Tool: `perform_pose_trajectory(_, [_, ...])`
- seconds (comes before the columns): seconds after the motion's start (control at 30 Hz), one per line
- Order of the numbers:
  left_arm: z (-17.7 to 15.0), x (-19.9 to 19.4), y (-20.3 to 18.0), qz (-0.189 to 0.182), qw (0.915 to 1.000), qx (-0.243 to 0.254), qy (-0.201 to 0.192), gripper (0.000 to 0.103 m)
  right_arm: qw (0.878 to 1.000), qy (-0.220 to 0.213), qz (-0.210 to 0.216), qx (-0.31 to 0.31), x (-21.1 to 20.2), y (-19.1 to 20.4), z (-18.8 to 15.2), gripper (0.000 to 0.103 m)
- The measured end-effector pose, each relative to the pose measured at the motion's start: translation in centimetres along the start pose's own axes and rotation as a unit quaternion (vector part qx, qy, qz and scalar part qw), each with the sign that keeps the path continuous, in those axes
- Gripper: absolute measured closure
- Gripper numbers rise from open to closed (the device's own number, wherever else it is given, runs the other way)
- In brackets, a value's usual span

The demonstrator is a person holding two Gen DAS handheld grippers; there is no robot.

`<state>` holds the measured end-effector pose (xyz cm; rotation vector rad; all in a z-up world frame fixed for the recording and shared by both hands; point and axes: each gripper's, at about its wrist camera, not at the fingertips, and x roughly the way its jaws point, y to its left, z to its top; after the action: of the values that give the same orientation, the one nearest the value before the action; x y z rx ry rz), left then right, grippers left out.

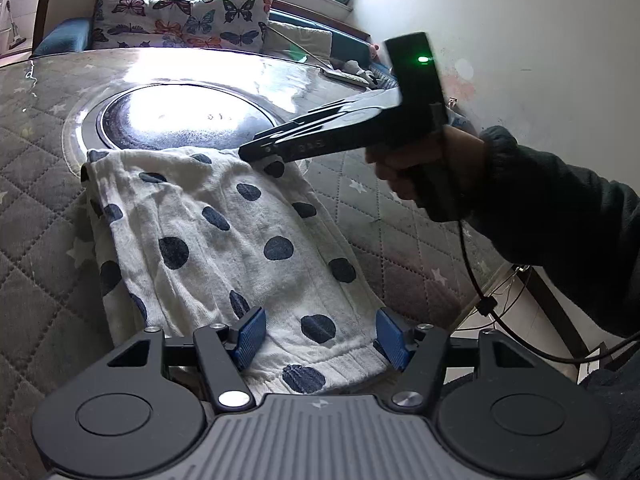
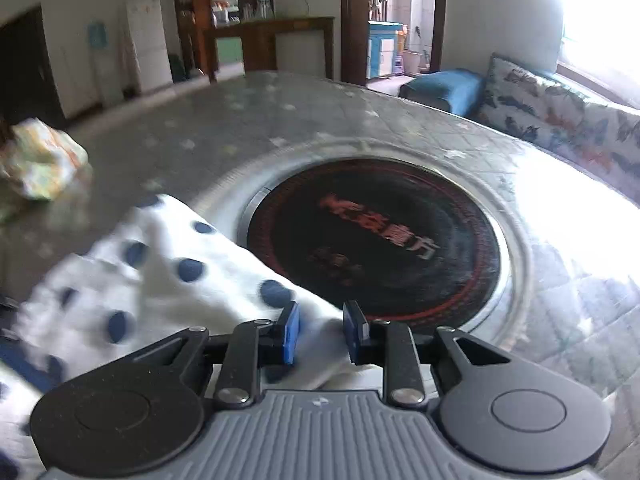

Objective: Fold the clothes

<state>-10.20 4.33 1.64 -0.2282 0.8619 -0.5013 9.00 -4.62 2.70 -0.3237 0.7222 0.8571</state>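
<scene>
Across the grey quilted, star-printed table cover [image 1: 36,216]: white knit garment with dark blue polka dots [image 1: 208,240], spread long and narrow, far end lapping the rim of the round dark glass hotplate [image 1: 184,120] set into the table centre. Already brought in lengthwise, judging by the doubled layers along the 9 o'clock edge; no crosswise fold yet, so roughly the middle of the job, with the end-to-end folds left to make. Crumpled, light patterned cloth [image 2: 38,164] waiting at 10 o'clock in the right wrist view, well apart from the dotted piece, apparently unfolded.

Left gripper [image 1: 320,330]: blue ribbed pads standing well apart, straddling the near hem at 6 o'clock, the cloth lying between them and not pinched. Pitched steeply downward, close over the fabric.

Right gripper [image 2: 320,332]: jaws narrow, a white corner of the garment lying in the gap between the blue pads; impossible to tell whether the pads actually press on it, given the blur. Seen from the left wrist view at 1 o'clock, black body angled down toward the far corner of the garment, tip just at the cloth beside the hotplate rim. Hand [image 1: 424,168] wrapped round the grip, dark sleeve [image 1: 560,224] trailing off to 3 o'clock, black cable hanging below.
</scene>
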Motion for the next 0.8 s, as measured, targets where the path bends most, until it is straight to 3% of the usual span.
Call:
perform_pose_trajectory(0.23, [0.0, -0.3, -0.2, -0.002, 1.0, -0.003, 0.0, 0.038, 1.0, -0.009, 0.006, 0.006, 0.2, -0.2, 1.5, 0.079])
perform_pose_trajectory(0.47, [-0.2, -0.4, -0.2, -0.003, 0.9999, -0.013, -0.006, 0.037, 0.994, -0.016, 0.108, -0.021, -0.1, 3.3, 2.6, 0.077])
perform_pose_trajectory(0.6, [-0.5, -0.6, -0.1, -0.004, 0.9998, -0.017, -0.009, 0.037, 0.995, 0.001, 0.089, -0.049, 2.6, 4.9, 2.3, 0.077])
perform_pose_trajectory(0.8, [-0.5, -0.8, 0.0, -0.006, 0.9997, -0.023, -0.012, 0.037, 0.996, -0.013, 0.087, -0.015, 3.7, 3.9, 3.7, 0.077])
